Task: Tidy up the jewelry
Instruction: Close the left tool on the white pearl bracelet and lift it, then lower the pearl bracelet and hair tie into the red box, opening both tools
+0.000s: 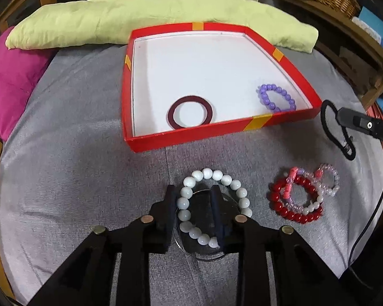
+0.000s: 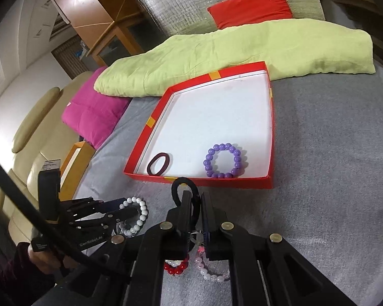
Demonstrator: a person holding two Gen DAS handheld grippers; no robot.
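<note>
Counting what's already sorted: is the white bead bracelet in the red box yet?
No, the white bracelet lies on the grey cloth in front of the red box, between the left tool's fingers.

Even, soft indoor light fell; the box [image 1: 293, 121] floor glared white, shadows stayed faint, and fisheye edges bent and darkened.

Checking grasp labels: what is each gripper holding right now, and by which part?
Right gripper: shut on the black hair tie, pinched at one side of its loop. Left gripper: straddles one side of the white bead bracelet; a grip cannot be told.
</note>
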